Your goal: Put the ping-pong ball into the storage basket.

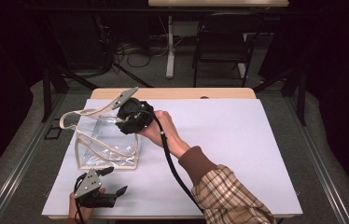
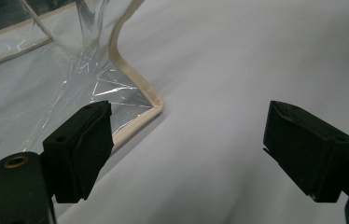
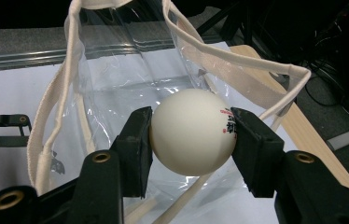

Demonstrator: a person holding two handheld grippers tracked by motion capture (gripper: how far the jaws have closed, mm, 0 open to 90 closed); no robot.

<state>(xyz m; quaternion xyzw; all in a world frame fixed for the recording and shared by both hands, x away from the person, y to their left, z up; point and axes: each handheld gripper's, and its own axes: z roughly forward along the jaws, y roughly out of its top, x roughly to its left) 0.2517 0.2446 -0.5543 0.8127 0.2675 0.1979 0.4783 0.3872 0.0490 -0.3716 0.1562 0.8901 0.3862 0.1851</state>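
One white ball (image 3: 192, 131) was clamped by the right gripper (image 3: 192, 140) above one clear bag (image 1: 105, 140) (beige-trimmed); the left gripper (image 1: 115, 181), beside the bag, was seen released.

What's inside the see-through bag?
The clear bag looks empty: through its plastic you see the white table cover. The white ball is not in yet; the right gripper holds it at the bag's opening.
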